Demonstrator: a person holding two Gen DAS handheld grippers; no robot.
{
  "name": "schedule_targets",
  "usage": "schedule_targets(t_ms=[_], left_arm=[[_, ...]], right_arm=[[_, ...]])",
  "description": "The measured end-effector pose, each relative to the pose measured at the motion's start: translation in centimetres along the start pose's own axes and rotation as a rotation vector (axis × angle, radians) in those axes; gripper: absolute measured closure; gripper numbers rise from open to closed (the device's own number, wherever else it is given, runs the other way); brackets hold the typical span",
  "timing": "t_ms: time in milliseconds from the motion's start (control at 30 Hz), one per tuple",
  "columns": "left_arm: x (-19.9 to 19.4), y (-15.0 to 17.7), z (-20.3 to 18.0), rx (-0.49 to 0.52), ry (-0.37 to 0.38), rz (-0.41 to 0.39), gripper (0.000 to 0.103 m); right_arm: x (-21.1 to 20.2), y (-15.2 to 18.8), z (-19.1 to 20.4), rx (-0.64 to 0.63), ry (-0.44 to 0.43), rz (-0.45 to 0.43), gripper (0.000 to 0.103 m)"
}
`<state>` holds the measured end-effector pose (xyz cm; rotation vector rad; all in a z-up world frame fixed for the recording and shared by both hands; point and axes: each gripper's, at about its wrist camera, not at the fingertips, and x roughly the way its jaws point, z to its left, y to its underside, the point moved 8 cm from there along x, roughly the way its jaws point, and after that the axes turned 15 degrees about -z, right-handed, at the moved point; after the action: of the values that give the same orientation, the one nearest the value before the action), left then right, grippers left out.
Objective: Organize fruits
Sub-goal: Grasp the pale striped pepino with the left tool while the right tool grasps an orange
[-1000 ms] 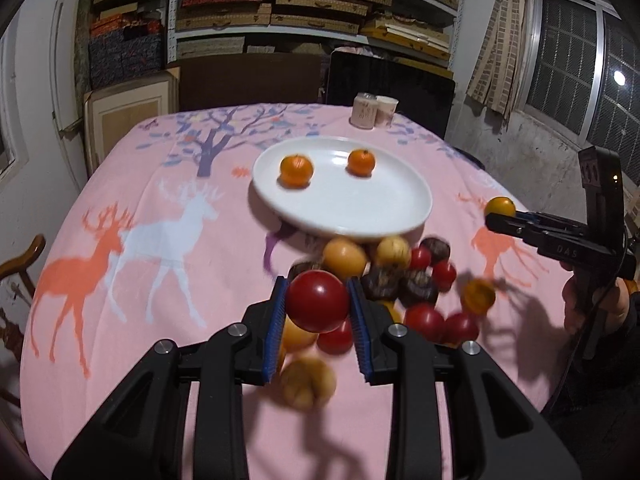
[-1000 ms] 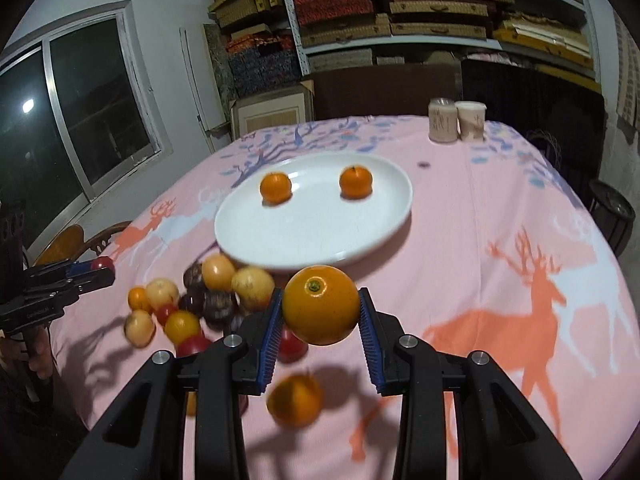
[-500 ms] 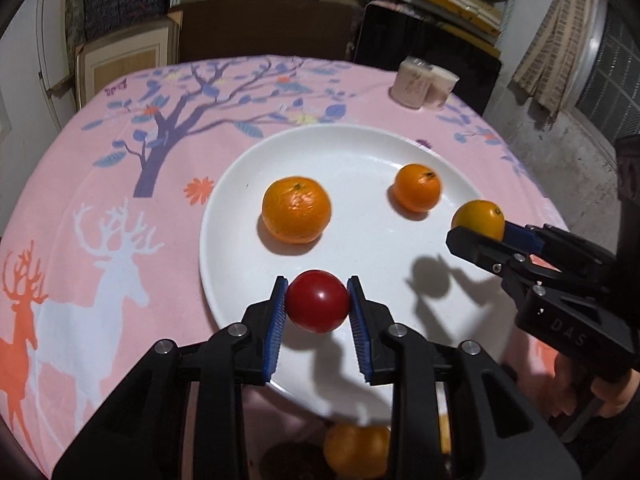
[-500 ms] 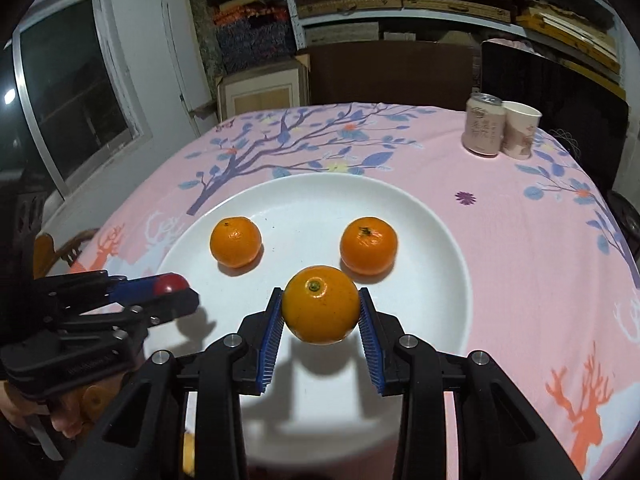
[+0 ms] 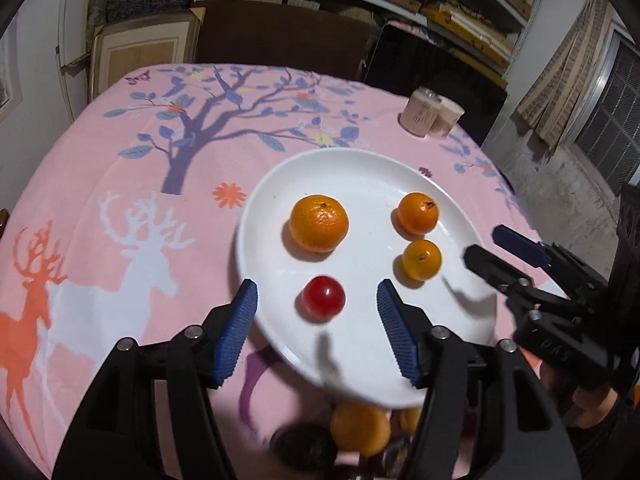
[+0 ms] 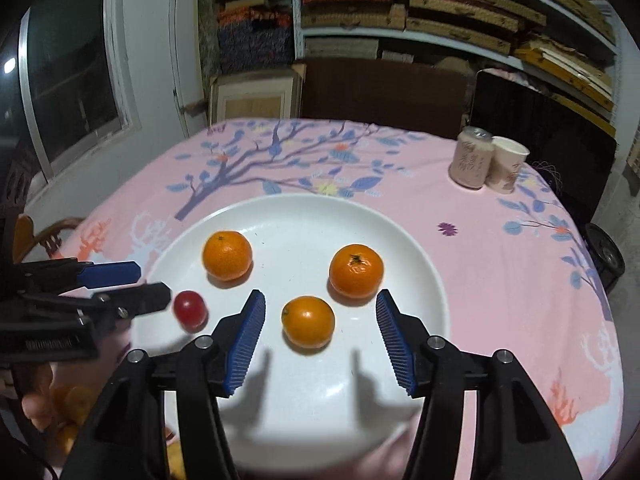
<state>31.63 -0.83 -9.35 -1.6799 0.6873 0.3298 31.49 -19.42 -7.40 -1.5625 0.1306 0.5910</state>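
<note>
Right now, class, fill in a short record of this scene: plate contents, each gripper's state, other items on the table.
plate: white, holds four fruits
oranges: three
red fruit: one, on the plate
left gripper: jaws just opened, clear of the red fruit
right gripper: jaws just opened, clear of the nearest orange
can and paper cup: side by side at the far edge

Left gripper point(image 5: 318, 300) jaws just opened; red fruit point(image 5: 323, 297) lying free between them, near white plate point(image 5: 360, 168) near edge.
</note>
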Motion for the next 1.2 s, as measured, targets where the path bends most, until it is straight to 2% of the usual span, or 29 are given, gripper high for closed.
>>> schedule_targets(t_ms=[33, 67, 133, 267, 400, 500, 533, 600, 700, 800, 867, 933, 1033, 1200], left_arm=[[-1.3, 0.1, 0.2, 0.002, 0.004, -0.014, 0.04], [-3.0, 0.5, 0.6, 0.008, 0.006, -0.029, 0.032], [-6.5, 1.5, 1.1, 0.021, 0.011, -0.074, 0.024], [-11.8, 5.3, 1.8, 0.096, 0.006, -0.104, 0.023], [-14.2, 10.2, 0.9, 0.21, -0.001, -0.082, 0.023], [-13.9, 13.6, -0.4, 0.271, 0.012, -0.034, 0.03], [-13.6, 14.4, -0.7, 0.267, 0.022, -0.014, 0.035], [-13.0, 15.4, -1.0, 0.248, 0.03, 0.004, 0.036], [-12.4, 15.7, -1.0, 0.265, -0.009, -0.019, 0.037], [-11.8, 15.8, -0.8, 0.261, -0.027, -0.037, 0.041], [-11.7, 15.7, -0.8, 0.27, -0.038, -0.046, 0.055], [-11.8, 15.4, -0.6, 0.248, -0.022, -0.06, 0.065], [-12.0, 15.2, -0.2, 0.196, 0.011, -0.069, 0.065], [-12.6, 15.0, -0.8, 0.215, 0.033, -0.11, 0.065]], right_arm=[[-1.5, 0.0, -0.1, 0.007, -0.004, -0.02, 0.038], [-2.8, 0.2, -0.1, 0.01, -0.005, -0.037, 0.037], [-6.1, 1.0, -0.2, 0.02, -0.015, -0.076, 0.029], [-11.3, 4.5, -0.2, 0.073, -0.042, -0.12, 0.023], [-13.8, 8.5, -0.3, 0.108, -0.049, -0.112, 0.023], [-14.2, 10.3, -0.6, 0.14, -0.037, -0.095, 0.023], [-14.3, 10.5, -0.8, 0.152, -0.033, -0.092, 0.023], [-14.6, 10.6, -1.1, 0.168, -0.033, -0.105, 0.023], [-14.2, 11.1, -1.7, 0.215, -0.041, -0.083, 0.023], [-14.5, 11.5, -2.5, 0.271, -0.043, -0.085, 0.023], [-14.8, 11.6, -2.5, 0.279, -0.052, -0.095, 0.023], [-14.9, 11.6, -2.1, 0.267, -0.07, -0.097, 0.023], [-15.2, 11.6, -0.9, 0.211, -0.112, -0.101, 0.023], [-15.1, 12.3, 1.7, 0.089, -0.161, -0.046, 0.023]])
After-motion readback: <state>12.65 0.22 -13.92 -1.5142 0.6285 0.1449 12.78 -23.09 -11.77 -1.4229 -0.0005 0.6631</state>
